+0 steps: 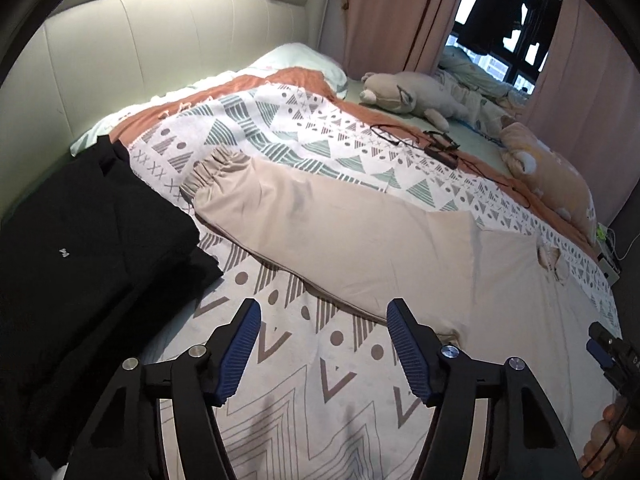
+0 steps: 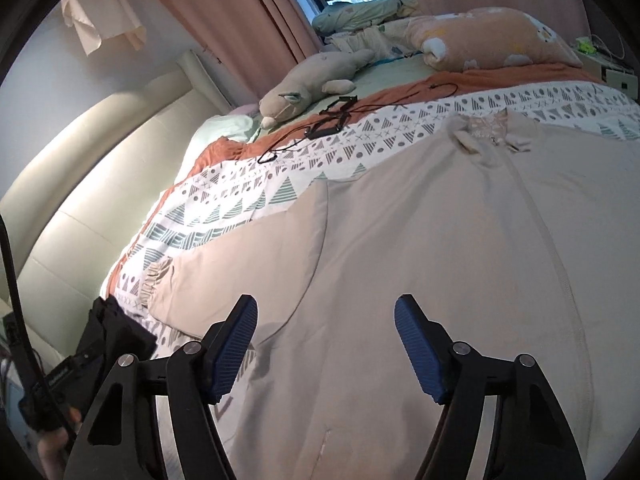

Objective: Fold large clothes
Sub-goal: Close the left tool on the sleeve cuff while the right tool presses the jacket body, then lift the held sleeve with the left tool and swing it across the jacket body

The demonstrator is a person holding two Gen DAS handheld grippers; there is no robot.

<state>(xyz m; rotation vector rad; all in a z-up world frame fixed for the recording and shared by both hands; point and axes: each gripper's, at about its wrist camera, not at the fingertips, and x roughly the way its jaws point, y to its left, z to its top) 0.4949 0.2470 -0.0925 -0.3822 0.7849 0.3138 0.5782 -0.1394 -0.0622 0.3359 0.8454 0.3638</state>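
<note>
A large beige zip-up garment [image 2: 440, 248] lies spread flat on the patterned bedspread [image 1: 304, 384], collar [image 2: 492, 132] at the far side. Its long sleeve [image 1: 320, 224] with a gathered cuff [image 1: 216, 168] stretches out to the left. My left gripper [image 1: 322, 316] is open and empty, hovering over the bedspread just below the sleeve. My right gripper [image 2: 326, 312] is open and empty, hovering above the garment's body near the armpit seam. The right gripper's tip also shows in the left wrist view [image 1: 604, 348] at the right edge.
Folded black clothes [image 1: 80, 264] lie at the bed's left edge. Glasses and a black cable [image 1: 436, 144] lie on the bedspread beyond the garment. A grey plush toy [image 1: 404, 96], an orange plush pillow [image 1: 548, 172] and a padded headboard [image 1: 140, 52] are further back.
</note>
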